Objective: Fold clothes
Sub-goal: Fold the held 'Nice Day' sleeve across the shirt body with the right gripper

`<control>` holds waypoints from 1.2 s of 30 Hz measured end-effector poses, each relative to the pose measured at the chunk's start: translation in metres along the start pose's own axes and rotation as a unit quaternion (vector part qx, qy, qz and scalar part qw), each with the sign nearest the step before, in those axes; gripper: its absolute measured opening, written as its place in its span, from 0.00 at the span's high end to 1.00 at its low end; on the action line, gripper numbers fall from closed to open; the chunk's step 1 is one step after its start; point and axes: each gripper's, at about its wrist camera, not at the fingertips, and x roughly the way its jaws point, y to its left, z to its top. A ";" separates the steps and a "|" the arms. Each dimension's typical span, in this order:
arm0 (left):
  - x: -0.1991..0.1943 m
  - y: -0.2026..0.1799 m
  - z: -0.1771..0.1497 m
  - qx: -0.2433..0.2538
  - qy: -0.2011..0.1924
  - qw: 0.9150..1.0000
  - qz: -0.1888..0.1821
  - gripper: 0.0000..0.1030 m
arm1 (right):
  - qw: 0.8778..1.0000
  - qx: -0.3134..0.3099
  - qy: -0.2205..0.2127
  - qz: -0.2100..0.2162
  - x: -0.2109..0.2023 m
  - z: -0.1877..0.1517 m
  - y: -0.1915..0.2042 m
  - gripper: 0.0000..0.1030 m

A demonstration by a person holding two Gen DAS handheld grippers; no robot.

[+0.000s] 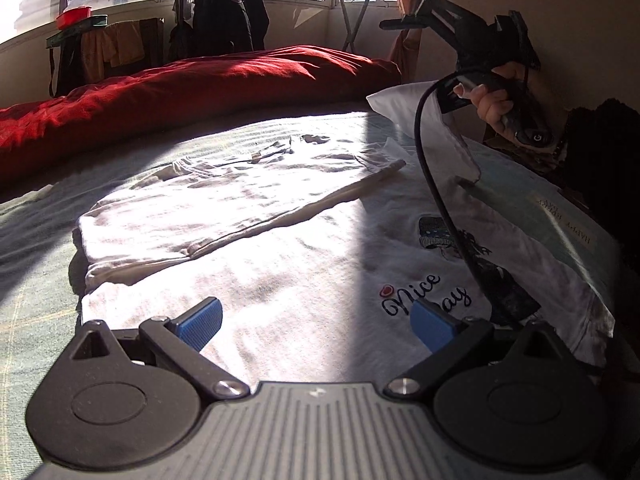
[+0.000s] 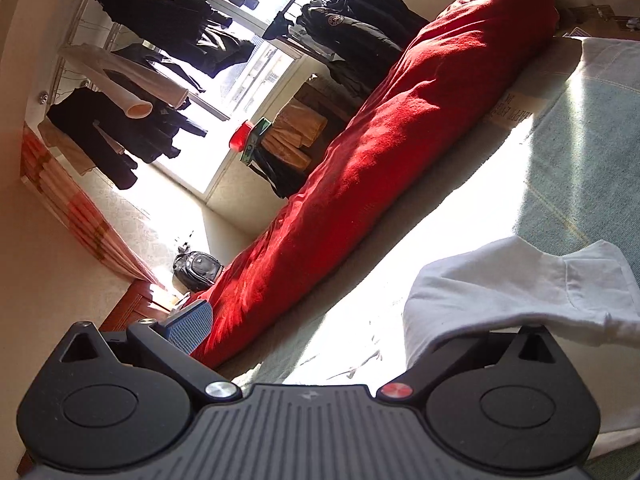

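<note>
A white T-shirt [image 1: 304,280] printed "Nice Day" lies flat on the bed, with its left side folded over the middle [image 1: 224,204]. My left gripper [image 1: 316,326] hovers low over the shirt's near hem, open, with nothing between its blue pads [image 1: 200,324]. At the right, a hand [image 1: 496,108] holds the other gripper above the shirt, and a white sleeve [image 1: 452,136] is raised beside it. In the right wrist view my right gripper [image 2: 314,328] stands open. The white sleeve [image 2: 520,300] is draped over its right finger and hides that pad.
A long red duvet [image 1: 180,84] lies along the far side of the bed on a teal sheet [image 1: 32,240]. Dark jackets hang on a rack [image 1: 224,12] by the window. A black cable [image 1: 436,196] crosses the shirt. A backpack [image 2: 196,270] sits on the floor.
</note>
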 end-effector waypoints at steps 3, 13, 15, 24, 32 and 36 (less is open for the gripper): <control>0.000 0.006 -0.005 -0.003 0.010 1.000 0.009 0.03 | 0.999 -0.018 0.028 -0.008 0.018 -0.009 0.013 0.00; -0.007 0.024 -0.012 -0.010 0.020 0.999 0.042 0.03 | 0.992 -0.077 0.096 -0.009 0.062 -0.041 0.055 0.00; -0.009 0.027 -0.014 -0.010 0.019 0.999 0.042 0.03 | 0.990 -0.091 0.107 -0.003 0.068 -0.046 0.064 0.00; -0.013 0.030 -0.017 -0.006 0.020 0.999 0.036 0.03 | 0.963 -0.207 0.167 -0.039 0.102 -0.070 0.108 0.00; -0.013 0.031 -0.018 -0.005 0.022 0.999 0.036 0.03 | 0.931 -0.304 0.192 -0.067 0.141 -0.097 0.148 0.00; -0.013 0.031 -0.019 -0.006 0.021 0.999 0.032 0.03 | 0.874 -0.415 0.213 -0.132 0.164 -0.135 0.163 0.00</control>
